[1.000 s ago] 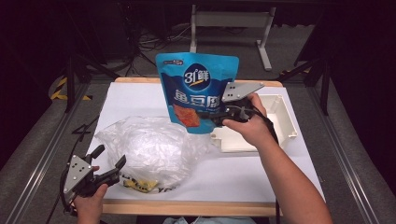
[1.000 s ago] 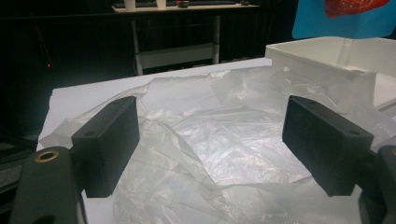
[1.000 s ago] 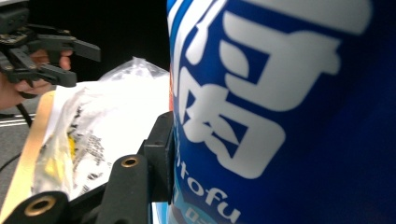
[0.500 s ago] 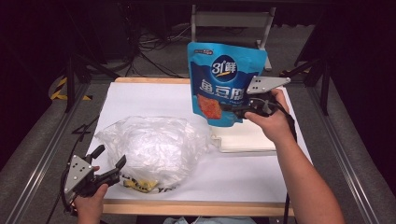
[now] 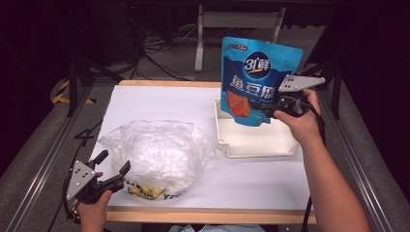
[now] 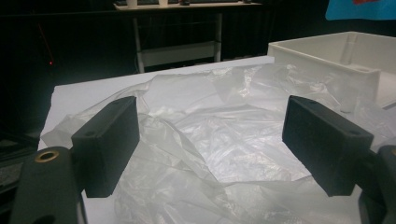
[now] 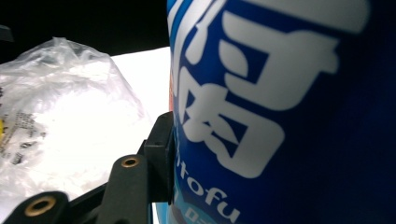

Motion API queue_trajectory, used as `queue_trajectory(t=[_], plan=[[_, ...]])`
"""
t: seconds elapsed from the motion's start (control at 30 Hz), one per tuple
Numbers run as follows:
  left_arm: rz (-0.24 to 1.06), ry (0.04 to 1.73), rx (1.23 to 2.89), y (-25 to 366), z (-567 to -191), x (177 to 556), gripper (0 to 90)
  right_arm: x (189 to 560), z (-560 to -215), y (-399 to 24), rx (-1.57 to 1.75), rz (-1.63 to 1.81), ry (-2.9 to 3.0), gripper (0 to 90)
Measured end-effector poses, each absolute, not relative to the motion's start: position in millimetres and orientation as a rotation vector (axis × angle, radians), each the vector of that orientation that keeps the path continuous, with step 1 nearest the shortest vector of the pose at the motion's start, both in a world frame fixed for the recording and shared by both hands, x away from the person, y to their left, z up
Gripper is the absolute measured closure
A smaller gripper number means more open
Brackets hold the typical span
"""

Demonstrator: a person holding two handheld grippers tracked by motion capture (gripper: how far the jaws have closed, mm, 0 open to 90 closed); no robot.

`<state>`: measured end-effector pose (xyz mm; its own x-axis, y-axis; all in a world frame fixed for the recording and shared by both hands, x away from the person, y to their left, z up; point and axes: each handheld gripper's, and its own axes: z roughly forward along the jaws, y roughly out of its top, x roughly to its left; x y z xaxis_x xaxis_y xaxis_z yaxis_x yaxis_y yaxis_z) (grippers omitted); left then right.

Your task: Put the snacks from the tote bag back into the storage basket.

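Observation:
A tall blue snack pouch (image 5: 258, 77) with white lettering hangs upright over the white tray (image 5: 256, 147). My right gripper (image 5: 261, 108) is shut on its lower right part. In the right gripper view the pouch (image 7: 280, 116) looms close, with one black finger (image 7: 161, 154) pressed against its side and the other hidden behind it. My left gripper (image 5: 115, 162) rests open at the table's front left, its fingertips at the edge of a crumpled clear plastic bag (image 5: 154, 152). In the left gripper view that gripper (image 6: 215, 140) stands wide apart over the plastic bag (image 6: 210, 116), gripping nothing.
White paper covers the table (image 5: 159, 101). A yellow printed item (image 5: 145, 192) lies under the plastic bag's front edge. The tray (image 6: 327, 60) stands just beyond the plastic bag. Dark floor, cables and a metal stand lie behind the table.
My right gripper has carried the blue pouch to the right, from beside the plastic bag to above the white tray. The left gripper has stayed in place.

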<state>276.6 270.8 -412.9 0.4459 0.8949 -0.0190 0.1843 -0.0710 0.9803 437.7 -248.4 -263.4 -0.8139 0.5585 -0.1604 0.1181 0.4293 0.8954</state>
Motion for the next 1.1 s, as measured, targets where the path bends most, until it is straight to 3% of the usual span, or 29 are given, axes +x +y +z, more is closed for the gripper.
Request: queue_trajectory(t=[0.5, 1.1], plan=[[0.761, 0.982, 1.563, 270, -415, 279, 19.4, 449, -272, -293, 0.672, 1.289, 2.206, 53.5], [0.749, 0.992, 1.579, 271, -416, 280, 19.2, 471, -321, -309, 0.729, 1.291, 2.2, 53.5]])
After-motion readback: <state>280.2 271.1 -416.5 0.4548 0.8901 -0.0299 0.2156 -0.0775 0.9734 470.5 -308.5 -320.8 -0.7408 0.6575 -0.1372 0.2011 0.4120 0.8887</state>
